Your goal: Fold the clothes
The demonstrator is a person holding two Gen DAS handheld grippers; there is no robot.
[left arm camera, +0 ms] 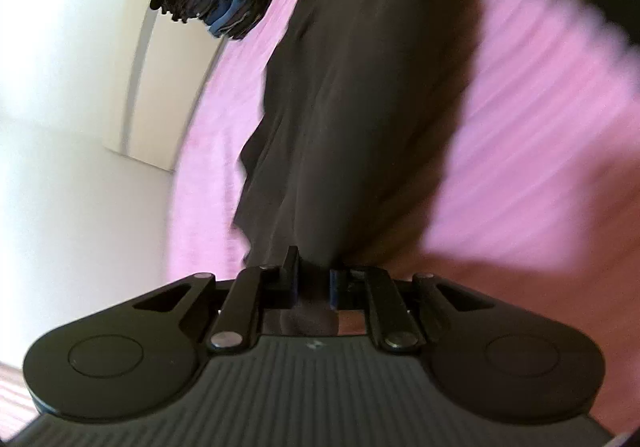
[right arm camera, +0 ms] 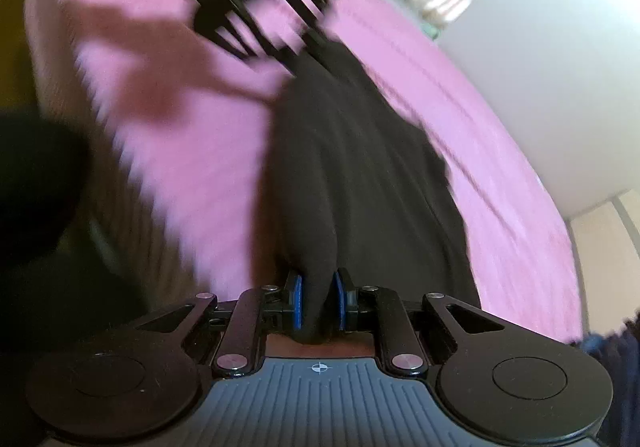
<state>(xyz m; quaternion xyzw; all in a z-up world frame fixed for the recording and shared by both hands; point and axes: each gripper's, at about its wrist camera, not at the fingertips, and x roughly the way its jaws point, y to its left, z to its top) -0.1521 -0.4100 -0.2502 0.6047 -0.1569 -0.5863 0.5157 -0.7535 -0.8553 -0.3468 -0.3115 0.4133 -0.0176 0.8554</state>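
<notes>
A long dark brown cloth garment [right arm camera: 360, 167] is stretched over the pink bed [right arm camera: 480, 151], gripped at each end by the left gripper [left arm camera: 313, 281] and right gripper [right arm camera: 318, 301], jaws clenched.

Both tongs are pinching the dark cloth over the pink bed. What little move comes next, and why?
Probably lower it flat onto the bed. The cloth hangs stretched between the right tongs and the left tongs, both shut on it, and it must lie flat before any fold.
</notes>
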